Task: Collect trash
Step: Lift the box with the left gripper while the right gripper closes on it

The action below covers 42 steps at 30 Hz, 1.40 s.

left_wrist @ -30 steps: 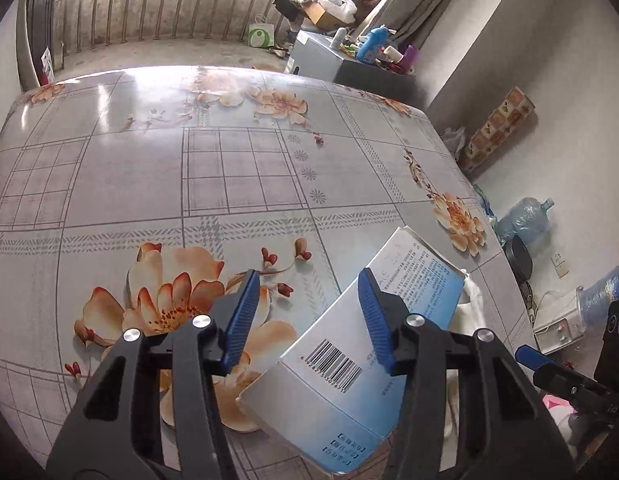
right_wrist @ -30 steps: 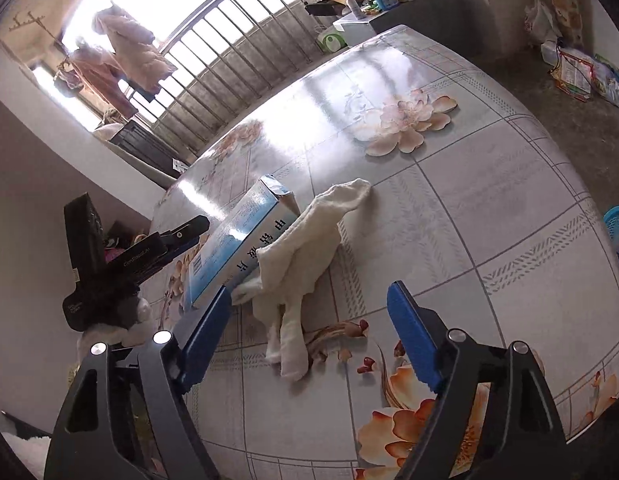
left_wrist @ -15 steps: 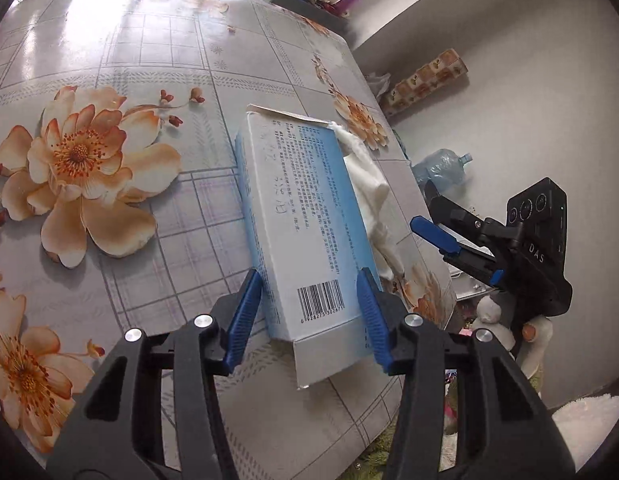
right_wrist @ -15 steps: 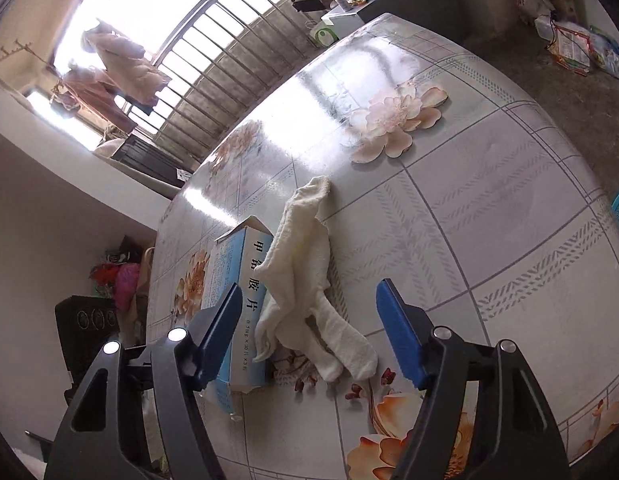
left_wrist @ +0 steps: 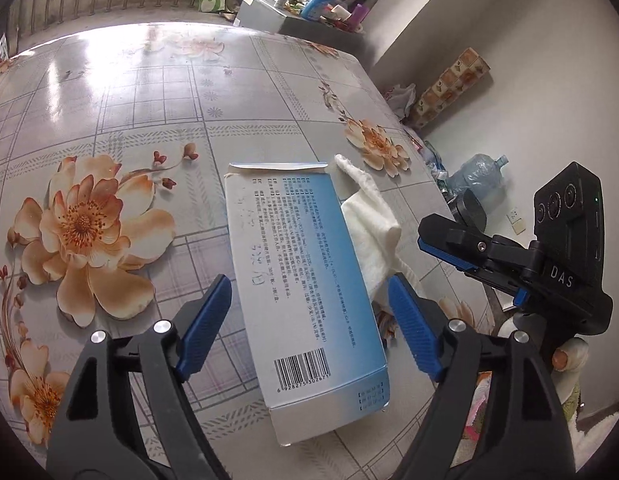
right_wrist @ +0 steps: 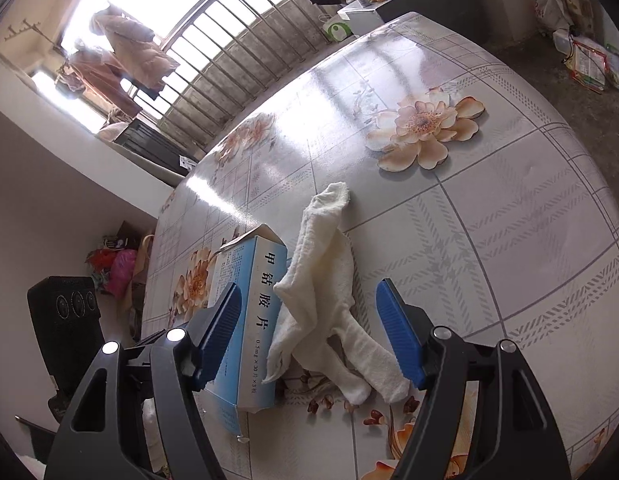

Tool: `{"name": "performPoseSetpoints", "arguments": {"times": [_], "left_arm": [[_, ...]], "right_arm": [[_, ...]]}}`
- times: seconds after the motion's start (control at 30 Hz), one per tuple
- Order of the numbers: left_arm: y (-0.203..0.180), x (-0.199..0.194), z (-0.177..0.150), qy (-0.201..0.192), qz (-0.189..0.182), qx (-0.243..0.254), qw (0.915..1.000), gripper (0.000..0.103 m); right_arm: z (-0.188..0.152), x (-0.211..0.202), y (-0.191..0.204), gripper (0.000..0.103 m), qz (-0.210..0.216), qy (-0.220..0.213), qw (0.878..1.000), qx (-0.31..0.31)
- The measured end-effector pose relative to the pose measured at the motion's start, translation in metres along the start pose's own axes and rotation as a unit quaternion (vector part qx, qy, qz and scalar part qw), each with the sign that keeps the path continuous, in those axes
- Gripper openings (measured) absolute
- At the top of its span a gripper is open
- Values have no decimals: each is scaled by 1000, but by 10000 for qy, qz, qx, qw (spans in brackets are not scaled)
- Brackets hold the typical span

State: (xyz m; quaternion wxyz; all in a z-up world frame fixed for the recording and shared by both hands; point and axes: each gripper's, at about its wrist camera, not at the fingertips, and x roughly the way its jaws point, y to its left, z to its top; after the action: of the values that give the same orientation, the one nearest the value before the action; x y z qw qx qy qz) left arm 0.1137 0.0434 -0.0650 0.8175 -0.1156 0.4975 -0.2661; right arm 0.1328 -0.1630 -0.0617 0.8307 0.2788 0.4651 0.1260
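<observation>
A blue and white carton point(left_wrist: 305, 280) lies flat on the flowered tablecloth point(left_wrist: 149, 100), near the table's edge. My left gripper point(left_wrist: 309, 292) straddles the carton's near end; its jaws are opening and the pads stand clear of both sides. A crumpled white cloth point(left_wrist: 369, 232) rests against the carton's right side. In the right wrist view the cloth point(right_wrist: 325, 280) lies between the spread fingers of my right gripper point(right_wrist: 309, 286), which is open and holds nothing. The carton point(right_wrist: 261, 312) sits just left of the cloth. The right gripper point(left_wrist: 441, 244) also shows from the side, hovering over the cloth.
The table's edge point(left_wrist: 449, 208) runs close behind the cloth. A large water bottle point(left_wrist: 477, 172) and bags point(right_wrist: 585, 64) are on the floor beyond. A low cabinet with bottles point(left_wrist: 309, 12) stands past the far end. A barred window point(right_wrist: 229, 40) lies behind.
My left gripper's jaws have spread apart and let go of the carton, which now lies flat. My right gripper has moved in over the cloth.
</observation>
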Motion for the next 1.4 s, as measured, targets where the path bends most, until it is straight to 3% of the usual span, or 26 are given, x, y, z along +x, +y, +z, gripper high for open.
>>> {"name": "performPoseSetpoints", "arguments": {"times": [0.1,0.33,0.43,0.5,0.57,0.67,0.73,0.93,1.07,1.4], "left_arm": [[2,1,5,-12,156,80,9998,78],[24,-23,8,-328,499,33,9982,77],[40,-32,7,-373,508,-186,9978,62],[54,-34,6,-337,246,-498,9979,53],[71,-32,3,-222,-318,-983,9944,47],[92,-23,-2,-75,-1092,-1660,9800,40],[99,-17,-3,-14,-1303,-1876,9736,35],[92,-1,-5,113,-1635,-1960,9668,30],[89,-4,-7,45,-1601,-1975,9671,29],[36,-46,9,-338,-1704,-1365,9753,29]], "right_arm": [[2,-5,2,69,-25,-117,9999,-35],[-1,-28,23,67,695,-319,9962,-406],[-9,-19,38,66,800,-156,9946,-643],[-15,-10,49,66,795,-23,9932,-852],[-19,0,57,66,769,127,9920,-990],[-22,15,61,66,714,333,9915,-1040],[-23,24,59,63,632,456,9917,-1019],[-25,42,47,50,524,708,9929,-803],[-25,43,41,40,552,731,9937,-649],[-22,6,44,38,914,305,9939,-534]]}}
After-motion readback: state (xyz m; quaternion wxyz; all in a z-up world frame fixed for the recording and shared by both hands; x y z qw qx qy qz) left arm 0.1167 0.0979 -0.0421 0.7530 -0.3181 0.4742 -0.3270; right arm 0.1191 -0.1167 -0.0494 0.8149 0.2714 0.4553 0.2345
